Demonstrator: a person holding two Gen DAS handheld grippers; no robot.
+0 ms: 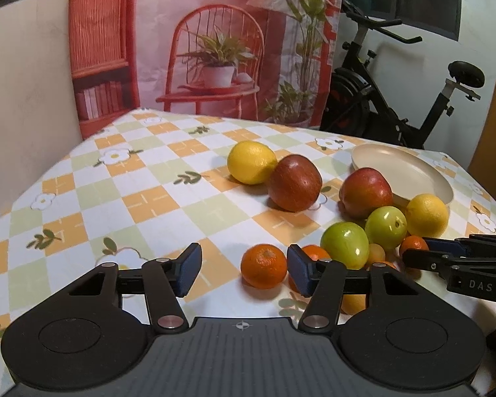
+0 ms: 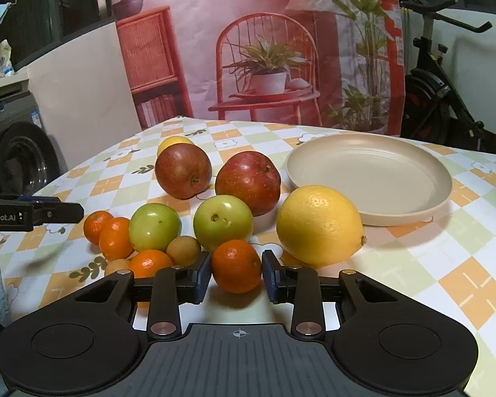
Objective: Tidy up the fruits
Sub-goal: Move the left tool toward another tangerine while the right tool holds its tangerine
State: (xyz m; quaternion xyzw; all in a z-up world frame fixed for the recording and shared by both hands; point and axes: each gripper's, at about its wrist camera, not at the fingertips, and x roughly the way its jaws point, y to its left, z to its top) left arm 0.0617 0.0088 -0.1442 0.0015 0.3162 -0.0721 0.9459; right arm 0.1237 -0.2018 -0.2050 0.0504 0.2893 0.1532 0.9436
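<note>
White lettering "DAS" and "nRobot.AI" marks the black claws; right claw (image 2: 236, 276) closes around a small orange tangerine (image 2: 236, 265) on the checked floral surface (image 2: 446, 264); left claw (image 1: 243, 269) gapes empty

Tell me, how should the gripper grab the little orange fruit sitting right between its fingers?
Grip the mandarin across its round middle, coming in low from the near side. The right gripper already straddles it, one pad on each side, and that front side looks free of other fruit.
</note>
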